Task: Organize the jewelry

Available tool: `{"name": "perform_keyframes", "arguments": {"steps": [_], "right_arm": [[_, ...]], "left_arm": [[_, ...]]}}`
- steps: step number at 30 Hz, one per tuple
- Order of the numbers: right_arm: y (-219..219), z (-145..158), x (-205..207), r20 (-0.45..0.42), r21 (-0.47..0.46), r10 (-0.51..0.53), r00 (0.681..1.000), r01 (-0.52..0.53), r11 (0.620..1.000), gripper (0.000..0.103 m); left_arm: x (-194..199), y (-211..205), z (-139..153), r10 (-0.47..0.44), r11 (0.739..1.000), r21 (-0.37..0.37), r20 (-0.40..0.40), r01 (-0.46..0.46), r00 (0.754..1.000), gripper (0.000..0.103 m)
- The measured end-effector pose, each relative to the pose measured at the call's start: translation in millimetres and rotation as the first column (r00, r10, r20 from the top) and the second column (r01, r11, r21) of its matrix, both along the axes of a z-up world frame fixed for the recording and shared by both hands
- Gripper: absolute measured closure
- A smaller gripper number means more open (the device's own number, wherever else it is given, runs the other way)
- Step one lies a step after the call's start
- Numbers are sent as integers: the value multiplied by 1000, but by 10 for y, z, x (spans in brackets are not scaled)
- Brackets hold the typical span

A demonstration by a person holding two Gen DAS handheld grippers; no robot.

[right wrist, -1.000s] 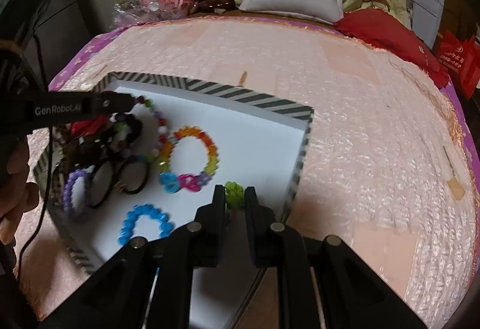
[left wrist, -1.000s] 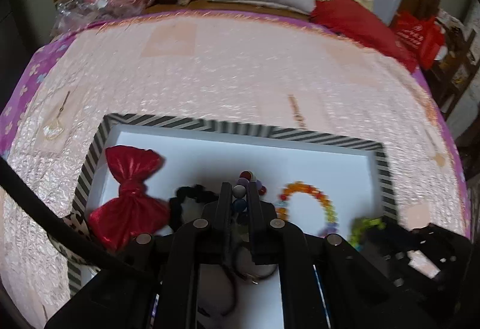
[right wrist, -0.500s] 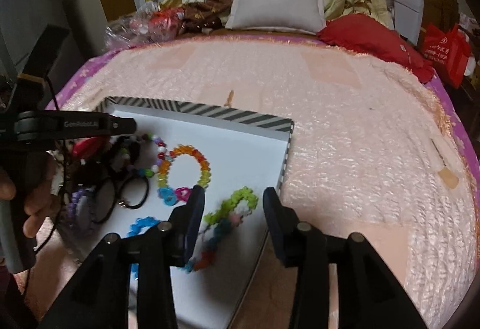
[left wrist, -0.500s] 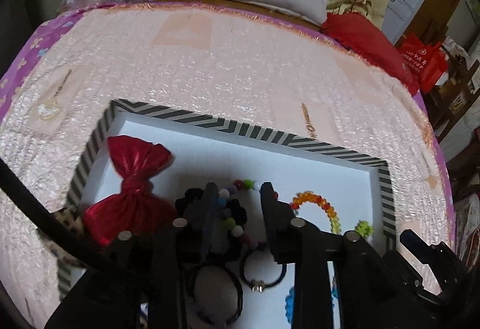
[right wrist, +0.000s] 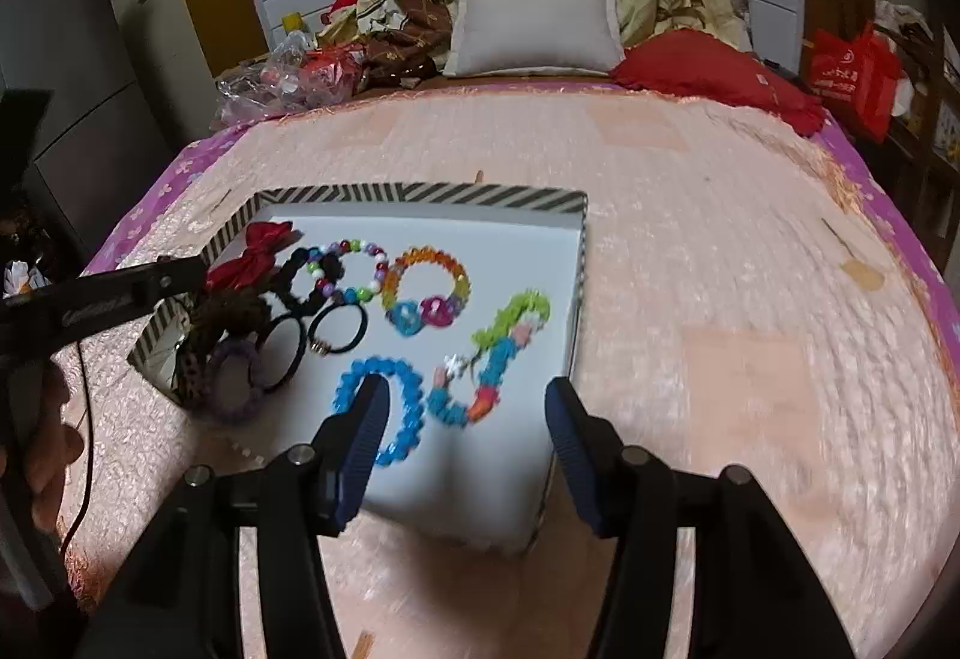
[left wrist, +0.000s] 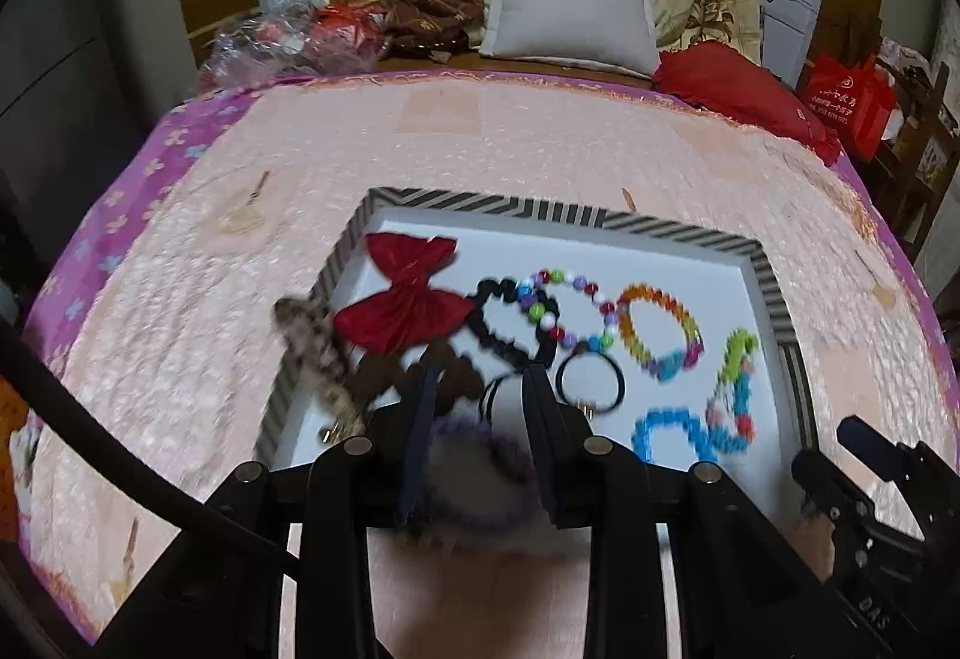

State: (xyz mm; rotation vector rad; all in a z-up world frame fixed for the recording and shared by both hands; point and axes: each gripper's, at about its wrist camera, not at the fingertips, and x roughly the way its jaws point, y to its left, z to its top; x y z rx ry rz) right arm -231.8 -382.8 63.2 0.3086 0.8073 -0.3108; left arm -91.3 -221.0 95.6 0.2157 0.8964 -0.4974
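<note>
A white tray with a striped rim [left wrist: 558, 207] [right wrist: 420, 192] lies on the pink bed cover. In it lie a red bow [left wrist: 408, 293] [right wrist: 255, 254], black hair ties [left wrist: 591, 380], a multicoloured bead bracelet [left wrist: 570, 305] [right wrist: 348, 269], an orange bracelet [left wrist: 660, 329] [right wrist: 429, 281], a blue bracelet [left wrist: 666, 434] [right wrist: 384, 413] and a green-blue bracelet [left wrist: 735, 383] [right wrist: 498, 353]. My left gripper [left wrist: 480, 395] is open and empty above the tray's near left part. My right gripper [right wrist: 462, 401] is open wide and empty above the tray's near edge.
A leopard-print band [left wrist: 315, 353] hangs over the tray's left rim. A white pillow [left wrist: 570, 17], a red cushion [left wrist: 744, 95] and piled cloth and bags [left wrist: 336, 35] lie at the bed's far end. A red bag [left wrist: 852, 101] stands at the right.
Both grippers have opened and drawn back up from the tray. The left let go of the multicoloured bead bracelet, the right let go of the green-blue bracelet; both now lie in the tray.
</note>
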Motion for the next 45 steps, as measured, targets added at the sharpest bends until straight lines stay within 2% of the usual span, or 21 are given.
{"name": "perform_keyframes", "arguments": {"steps": [5,13,17,22,45], "right_arm": [[150,28,-159,12,34,-18,1000,17,999,44],[355,161,-345,34,44,-29,999,28,999,43],[438,220,-359,28,15,-32,999,32,999,43],[505,270,-367,29,-10,-43,999,43,999,36],[590,233,-254,-6,-10,-14,1000,14,1000,35]], "left_arm": [[-284,239,50,22,999,-26,9,-22,1000,77],[-677,442,121,34,999,-30,55,-33,998,77],[-785,519,152,42,998,-45,63,-39,997,77],[-933,550,233,32,998,-48,103,-27,994,77],[-899,661,237,73,996,-55,112,-67,991,77]]}}
